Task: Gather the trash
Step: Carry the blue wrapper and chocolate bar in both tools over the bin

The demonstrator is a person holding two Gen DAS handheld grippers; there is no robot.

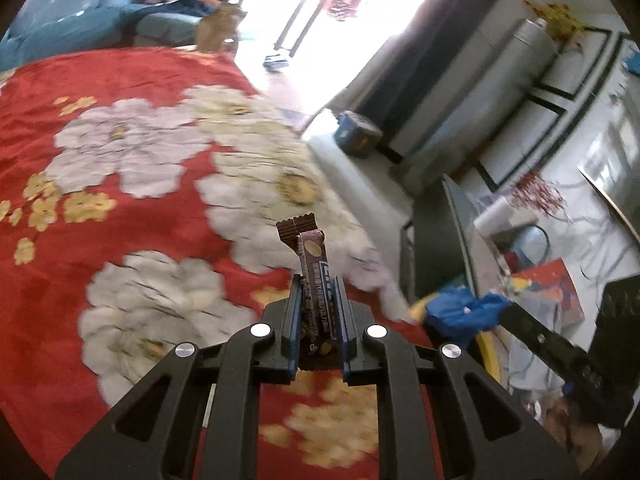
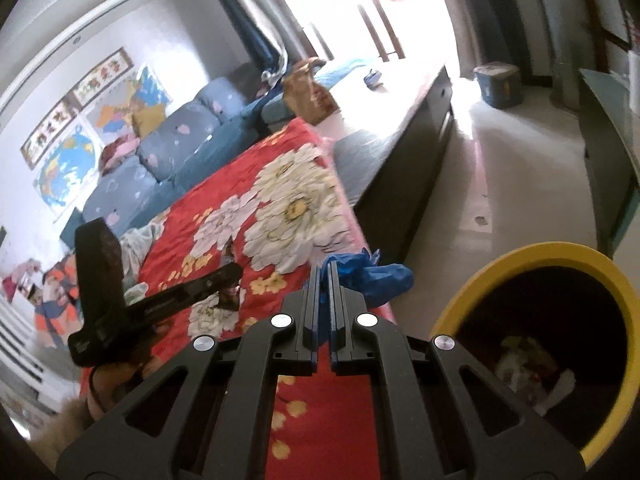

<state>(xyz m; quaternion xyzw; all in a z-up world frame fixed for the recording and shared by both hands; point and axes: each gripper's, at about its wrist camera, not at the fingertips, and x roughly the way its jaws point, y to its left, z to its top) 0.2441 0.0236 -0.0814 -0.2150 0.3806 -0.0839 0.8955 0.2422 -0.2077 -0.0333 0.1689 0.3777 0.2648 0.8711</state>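
My left gripper [image 1: 318, 280] is shut on a brown snack wrapper [image 1: 312, 248], which stands up between the pads above a red flowered blanket [image 1: 140, 220]. My right gripper [image 2: 324, 266] is shut on a crumpled blue wrapper [image 2: 380, 276] at the blanket's [image 2: 224, 200] right edge. Just to its right on the floor stands a bin with a yellow rim [image 2: 536, 252] and some trash [image 2: 524, 364] inside. The right wrist view shows the left gripper [image 2: 232, 270] at the left, over the blanket. The left wrist view shows the right gripper [image 1: 500, 308] holding the blue wrapper [image 1: 460, 312].
A blue sofa [image 2: 180, 132] runs along the far side of the blanket. A dark low table [image 2: 400, 168] stands beyond the blanket's end. A blue box [image 2: 498, 84] sits on the pale floor, and a grey cabinet [image 2: 608, 152] lines the right side.
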